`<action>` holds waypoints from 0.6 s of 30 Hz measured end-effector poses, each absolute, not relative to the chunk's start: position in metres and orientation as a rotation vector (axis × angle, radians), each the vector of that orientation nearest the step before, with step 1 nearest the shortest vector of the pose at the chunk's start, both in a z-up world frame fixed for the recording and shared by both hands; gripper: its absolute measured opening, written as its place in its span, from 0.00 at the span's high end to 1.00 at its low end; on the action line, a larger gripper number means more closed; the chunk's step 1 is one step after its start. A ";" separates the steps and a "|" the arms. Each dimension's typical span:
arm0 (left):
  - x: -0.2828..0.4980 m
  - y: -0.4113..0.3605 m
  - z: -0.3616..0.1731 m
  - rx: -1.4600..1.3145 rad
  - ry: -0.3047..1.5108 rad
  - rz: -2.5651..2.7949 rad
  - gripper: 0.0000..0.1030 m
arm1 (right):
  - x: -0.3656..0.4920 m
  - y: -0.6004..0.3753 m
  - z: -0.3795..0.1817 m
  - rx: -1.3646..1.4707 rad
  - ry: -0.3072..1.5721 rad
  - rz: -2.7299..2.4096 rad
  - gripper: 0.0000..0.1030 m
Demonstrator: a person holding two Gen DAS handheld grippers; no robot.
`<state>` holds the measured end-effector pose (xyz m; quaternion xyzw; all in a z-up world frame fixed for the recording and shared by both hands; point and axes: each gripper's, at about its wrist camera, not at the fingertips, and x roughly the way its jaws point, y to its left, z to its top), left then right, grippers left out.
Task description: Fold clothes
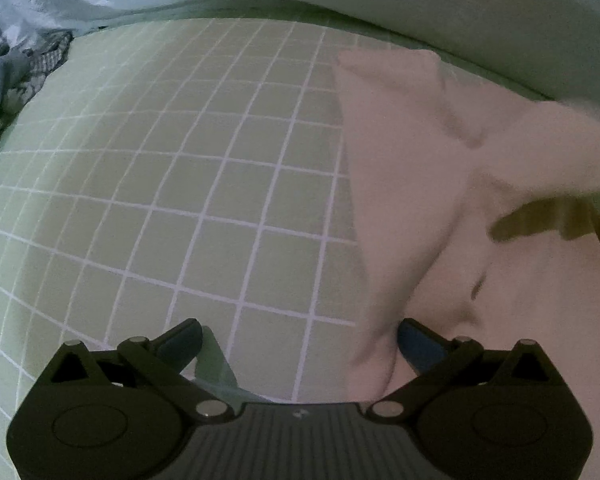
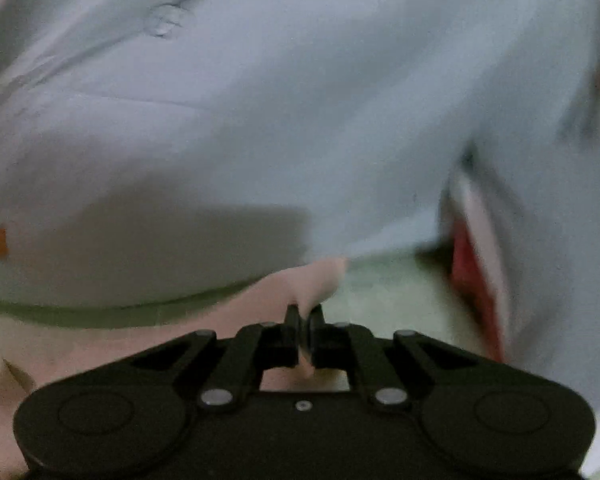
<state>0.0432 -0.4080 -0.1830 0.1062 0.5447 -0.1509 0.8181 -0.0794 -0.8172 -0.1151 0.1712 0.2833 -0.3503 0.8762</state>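
A pale pink garment (image 1: 440, 184) lies on the green checked sheet (image 1: 180, 200), filling the right half of the left wrist view, with part of it lifted and blurred at the right edge. My left gripper (image 1: 300, 340) is open and empty, its right finger against the garment's left edge. In the right wrist view my right gripper (image 2: 305, 316) is shut on a fold of the pink garment (image 2: 316, 280) and holds it above the sheet (image 2: 388, 292).
A white duvet with orange flower prints (image 2: 300, 100) rises close ahead of the right gripper and runs along the far edge in the left wrist view (image 1: 460, 12). Dark crumpled clothes (image 1: 24, 80) lie at the far left.
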 end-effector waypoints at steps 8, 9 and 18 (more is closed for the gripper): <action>0.068 -0.398 -0.159 0.093 1.084 -0.362 0.06 | -0.084 -0.811 -0.128 0.368 0.628 -0.718 0.95; 0.073 -0.398 -0.155 0.077 1.067 -0.368 0.08 | -0.084 -0.813 -0.130 0.382 0.633 -0.726 0.94; 0.164 -0.442 -0.164 -0.096 1.107 -0.468 0.30 | -0.090 -0.820 -0.141 0.463 0.646 -0.753 0.94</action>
